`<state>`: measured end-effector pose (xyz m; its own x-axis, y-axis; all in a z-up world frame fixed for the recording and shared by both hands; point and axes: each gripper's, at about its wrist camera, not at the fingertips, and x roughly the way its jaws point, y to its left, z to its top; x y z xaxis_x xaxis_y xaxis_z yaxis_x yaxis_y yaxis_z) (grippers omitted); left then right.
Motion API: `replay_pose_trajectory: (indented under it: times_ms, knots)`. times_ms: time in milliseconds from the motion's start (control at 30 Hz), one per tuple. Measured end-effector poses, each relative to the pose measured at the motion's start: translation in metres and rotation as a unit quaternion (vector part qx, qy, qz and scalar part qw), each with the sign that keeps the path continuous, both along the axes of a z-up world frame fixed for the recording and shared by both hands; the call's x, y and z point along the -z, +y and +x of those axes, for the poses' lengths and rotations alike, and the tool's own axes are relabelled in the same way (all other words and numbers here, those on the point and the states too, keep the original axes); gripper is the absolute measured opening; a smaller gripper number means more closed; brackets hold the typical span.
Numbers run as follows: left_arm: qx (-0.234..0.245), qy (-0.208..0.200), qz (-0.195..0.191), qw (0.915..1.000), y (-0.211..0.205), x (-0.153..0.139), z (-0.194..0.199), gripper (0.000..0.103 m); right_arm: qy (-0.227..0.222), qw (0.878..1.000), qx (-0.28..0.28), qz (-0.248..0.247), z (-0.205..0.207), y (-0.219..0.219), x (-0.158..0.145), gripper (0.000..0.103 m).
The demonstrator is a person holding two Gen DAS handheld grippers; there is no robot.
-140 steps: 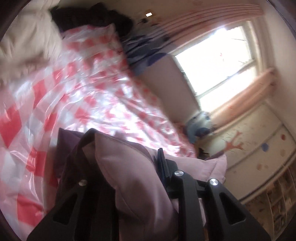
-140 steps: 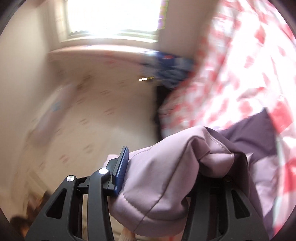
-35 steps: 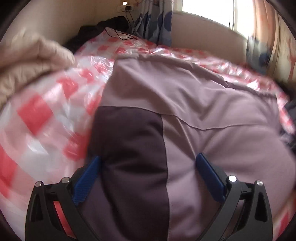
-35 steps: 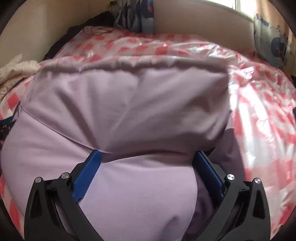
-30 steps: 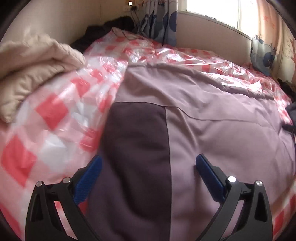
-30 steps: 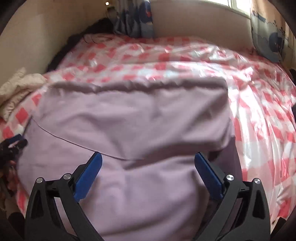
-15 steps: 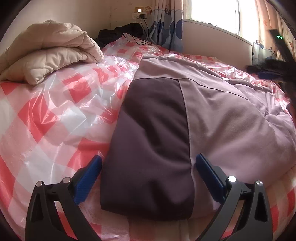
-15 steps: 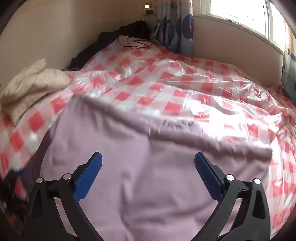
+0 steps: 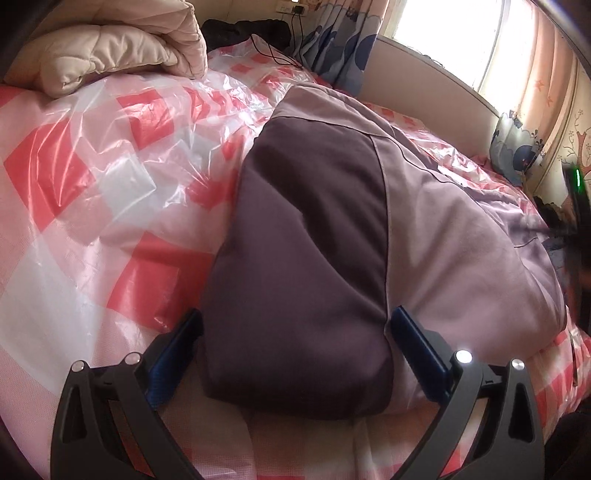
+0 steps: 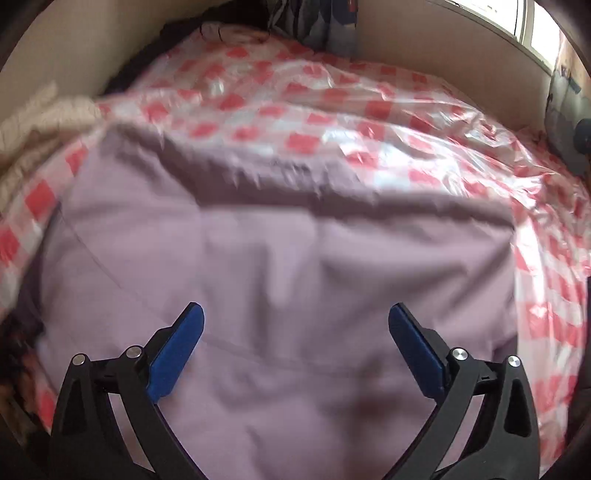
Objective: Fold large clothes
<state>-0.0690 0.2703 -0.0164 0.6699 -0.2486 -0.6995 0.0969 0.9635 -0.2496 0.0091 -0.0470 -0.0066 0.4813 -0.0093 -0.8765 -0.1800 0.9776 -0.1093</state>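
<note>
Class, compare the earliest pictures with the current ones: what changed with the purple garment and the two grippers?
Both grippers let go: the left gripper and right gripper, earlier clamped on the garment, are now open. It was laid down folded on the checkered bed cover, which stayed in place.

A bed [image 9: 92, 229] in a red-and-white checked cover under clear plastic filled the room, with a folded beige quilt [image 9: 110, 55] at ten o'clock. Daylight came through a window [image 9: 443, 33] at one o'clock, flanked by a blue patterned curtain [image 9: 343, 48] and a pink curtain [image 9: 546, 70]. Cream walls [image 10: 74, 44] enclosed the bed.
</note>
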Motion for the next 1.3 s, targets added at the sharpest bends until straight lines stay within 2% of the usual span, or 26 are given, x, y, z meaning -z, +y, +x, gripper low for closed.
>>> replay_pose_trajectory:
  times_ms: [33, 67, 100, 167, 233, 300, 400, 533, 567, 600, 667, 733, 867, 1000, 1300]
  knots:
    - [0.0, 0.006, 0.002, 1.0, -0.002, -0.001, 0.0, 0.098, 0.02, 0.999, -0.031, 0.003, -0.016, -0.001, 0.017, 0.097]
    - [-0.004, 0.016, 0.008, 0.9998, -0.005, -0.003, -0.001, 0.098, 0.003, 0.999, -0.044, 0.023, -0.031, -0.012, 0.014, 0.096]
    - [-0.015, 0.026, 0.019, 0.9994, -0.008, -0.007, -0.004, 0.098, 0.01, 0.999, -0.026, 0.041, -0.038, -0.022, 0.003, 0.096]
    - [-0.027, 0.009, 0.056, 0.998, -0.016, -0.02, -0.021, 0.098, -0.001, 0.995, 0.003, 0.103, -0.06, -0.034, -0.025, 0.096]
    - [-0.033, -0.027, 0.111, 0.9929, -0.026, -0.032, -0.041, 0.098, -0.004, 0.977, -0.016, 0.21, -0.09, -0.038, -0.043, 0.096]
    - [-0.019, -0.044, 0.124, 0.9912, -0.034, -0.041, -0.054, 0.098, 0.034, 0.96, -0.028, 0.278, -0.118, -0.034, -0.039, 0.096]
    - [-0.006, -0.063, 0.127, 0.9898, -0.042, -0.05, -0.068, 0.098, 0.078, 0.939, -0.033, 0.333, -0.145, -0.024, -0.02, 0.096]
    - [-0.001, -0.062, 0.154, 0.9861, -0.052, -0.056, -0.075, 0.098, 0.12, 0.917, -0.006, 0.38, -0.149, -0.011, 0.009, 0.096]
    - [-0.002, -0.058, 0.161, 0.9852, -0.055, -0.059, -0.078, 0.098, 0.128, 0.913, -0.008, 0.388, -0.147, -0.005, 0.015, 0.096]
    - [-0.003, -0.056, 0.166, 0.9845, -0.056, -0.062, -0.082, 0.098, 0.124, 0.915, -0.017, 0.383, -0.149, 0.004, 0.014, 0.096]
    - [-0.002, -0.049, 0.173, 0.9836, -0.059, -0.063, -0.085, 0.098, 0.099, 0.93, -0.024, 0.353, -0.141, 0.016, 0.016, 0.096]
    - [0.0, -0.032, 0.176, 0.9839, -0.06, -0.06, -0.083, 0.098, 0.083, 0.933, -0.005, 0.349, -0.126, 0.018, 0.022, 0.097]
    - [0.004, -0.021, 0.179, 0.9836, -0.065, -0.062, -0.085, 0.098, 0.054, 0.915, 0.036, 0.399, -0.118, 0.007, 0.02, 0.097]
    - [0.019, -0.026, 0.183, 0.9826, -0.073, -0.067, -0.089, 0.098, 0.036, 0.913, 0.027, 0.406, -0.12, 0.001, 0.01, 0.097]
    - [0.031, -0.035, 0.193, 0.9801, -0.09, -0.076, -0.093, 0.098, 0.041, 0.905, 0.024, 0.422, -0.111, -0.005, 0.008, 0.097]
